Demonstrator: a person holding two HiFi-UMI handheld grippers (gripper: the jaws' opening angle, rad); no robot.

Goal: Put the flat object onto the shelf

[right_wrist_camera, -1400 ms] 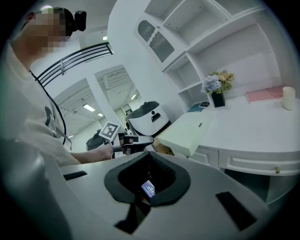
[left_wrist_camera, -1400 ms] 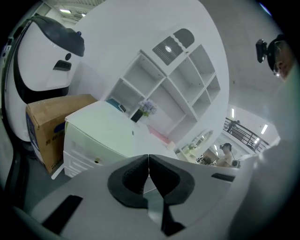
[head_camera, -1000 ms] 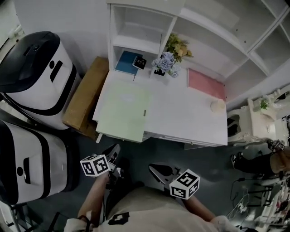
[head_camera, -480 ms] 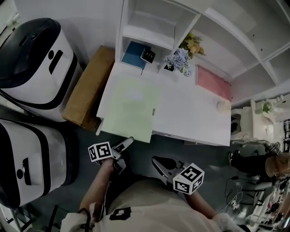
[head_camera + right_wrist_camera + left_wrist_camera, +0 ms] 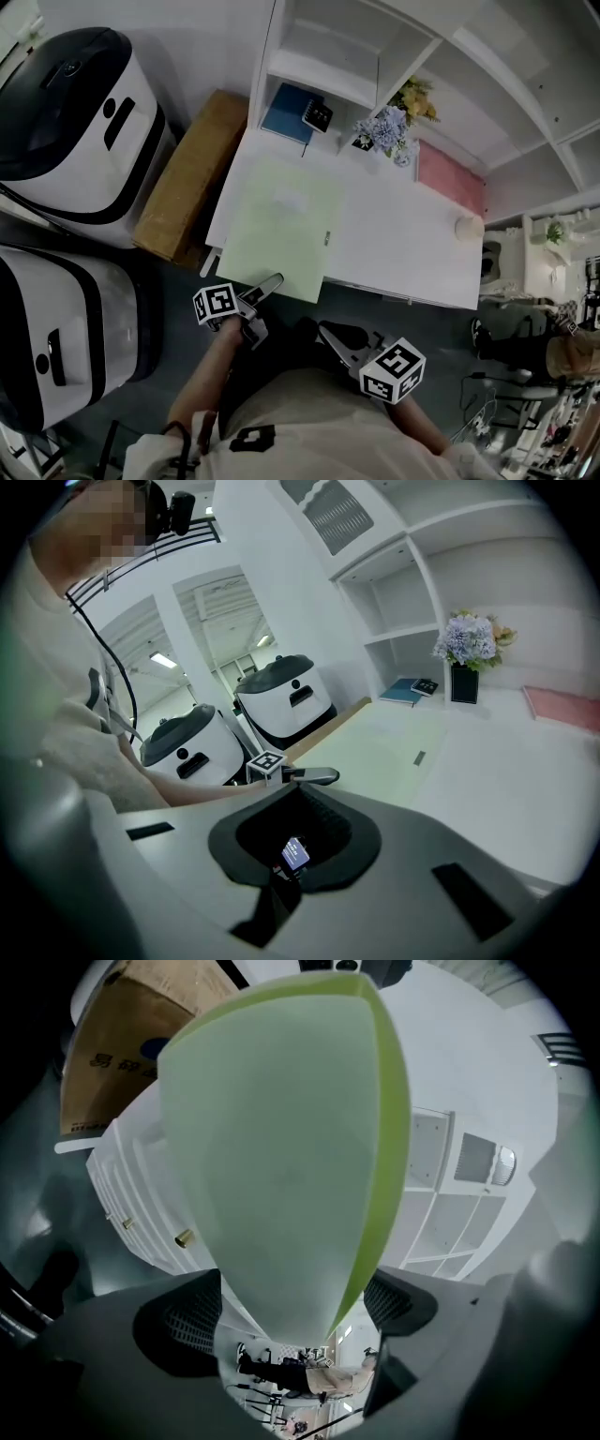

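A pale green flat folder lies on the white desk, its front edge overhanging toward me. My left gripper is at that front edge. In the left gripper view the folder reaches in between the two pads, which stand wide apart and do not press on it; these jaws have just been opening. My right gripper hovers below the desk's front edge, shut and holding nothing, and in the right gripper view it faces the desk. The white shelf unit stands behind the desk.
At the desk's back lie a blue book, a flower vase, a pink flat item and a small cream object. A cardboard box and two white-and-black machines stand left. A person sits far right.
My left gripper has moved from below the desk up to the folder's front edge, and its jaws went from shut to wide apart. The right gripper shifted slightly.
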